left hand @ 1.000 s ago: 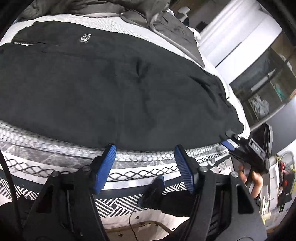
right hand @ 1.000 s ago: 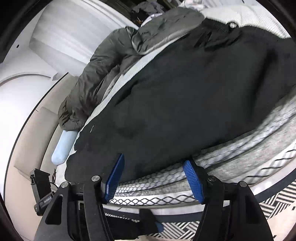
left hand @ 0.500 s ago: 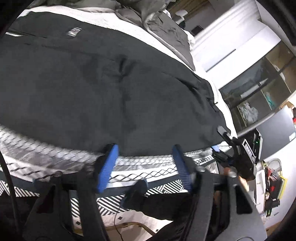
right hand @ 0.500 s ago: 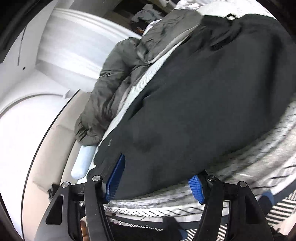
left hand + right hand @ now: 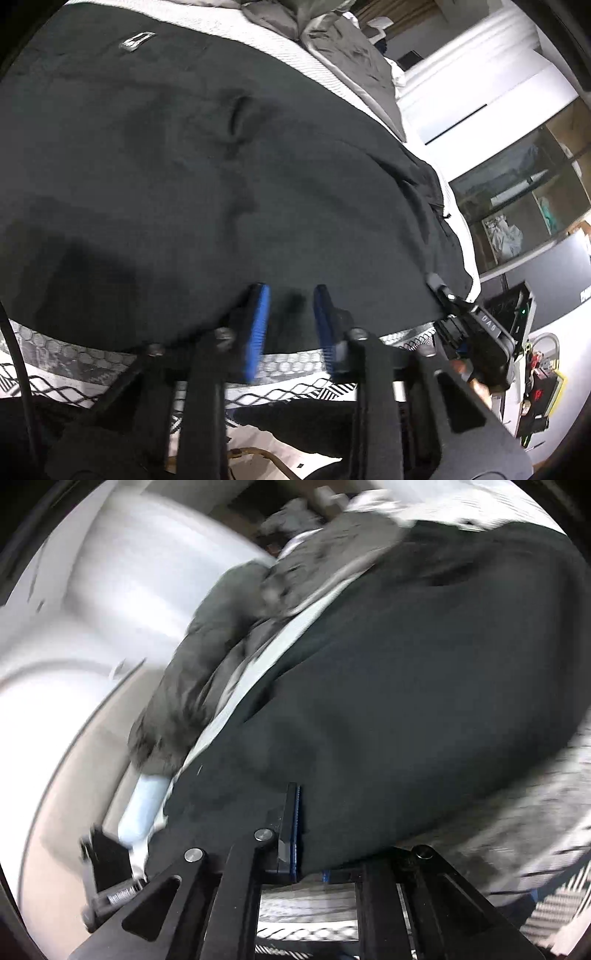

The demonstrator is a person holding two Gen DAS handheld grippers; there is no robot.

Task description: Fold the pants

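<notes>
Black pants (image 5: 221,184) lie spread flat across the bed, with a small white label at the far left. My left gripper (image 5: 291,314) sits at their near edge. Its jaws are closing, and a small bunch of the black fabric stands between the blue pads (image 5: 258,325), which still show a gap. My right gripper (image 5: 308,849) is shut on the near edge of the pants (image 5: 406,701); the cloth drapes over and hides one finger. The left wrist view also shows the right gripper (image 5: 437,286) at the pants' right corner.
The mattress side (image 5: 74,354) has a grey hexagon-and-mesh pattern below the pants. A grey duvet (image 5: 343,44) (image 5: 192,686) is heaped at the far side of the bed, with a pale blue pillow (image 5: 142,812) beside it. Glass-fronted shelving (image 5: 517,206) stands to the right.
My left gripper moved forward and down onto the pants' near edge while its jaws narrowed around the fabric. The right jaws went from wide apart to shut on the pants' edge.
</notes>
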